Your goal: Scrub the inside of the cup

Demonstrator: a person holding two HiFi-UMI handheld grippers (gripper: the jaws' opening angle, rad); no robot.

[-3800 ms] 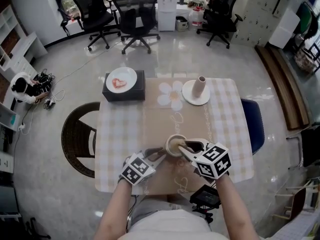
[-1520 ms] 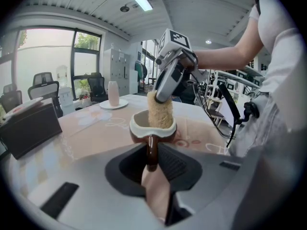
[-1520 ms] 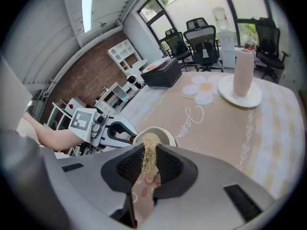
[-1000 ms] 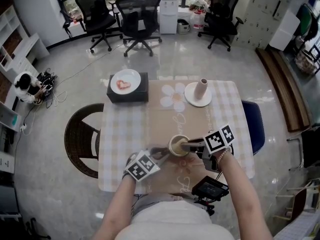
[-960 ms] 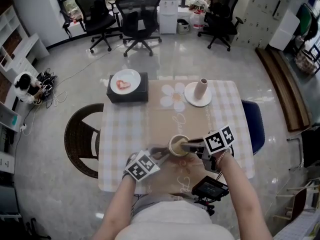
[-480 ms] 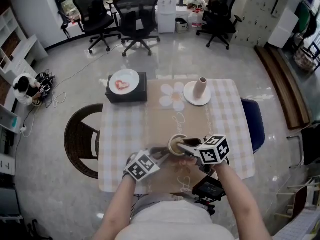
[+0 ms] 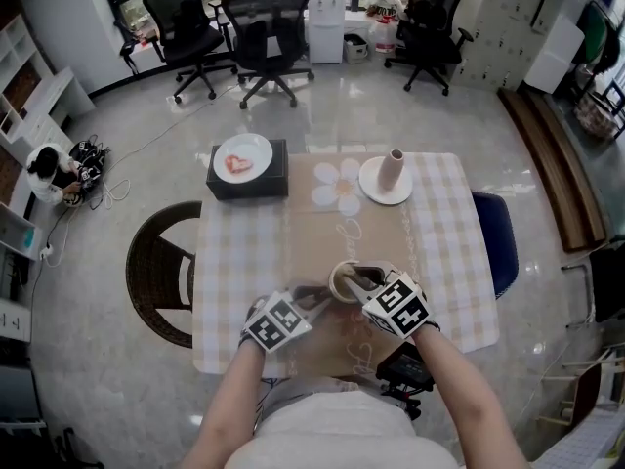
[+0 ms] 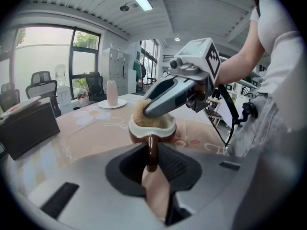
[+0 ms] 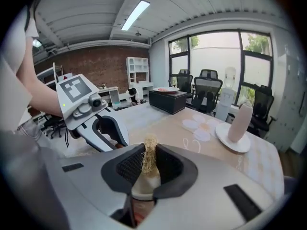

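Firmly pinches handle [image 8: 151,150] in left gripper [image 8: 152,161] to steady cup [image 7: 344,281] at near side of table [image 7: 444,233]. Clamps fibrous scrub pad [image 9: 148,158] in right gripper [image 9: 146,166], tips angled into cup mouth for inner-wall contact.

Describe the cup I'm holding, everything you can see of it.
The cup looks like a small glazed mug, dark brown outside with a cream rim and inside, and a brown handle. The left gripper is shut on that handle, with the mouth facing roughly upward. A tan fibrous scrubber, clamped in the right gripper, is pushed into the opening. The cup is near the table's front edge; whether its base rests there can't be told.
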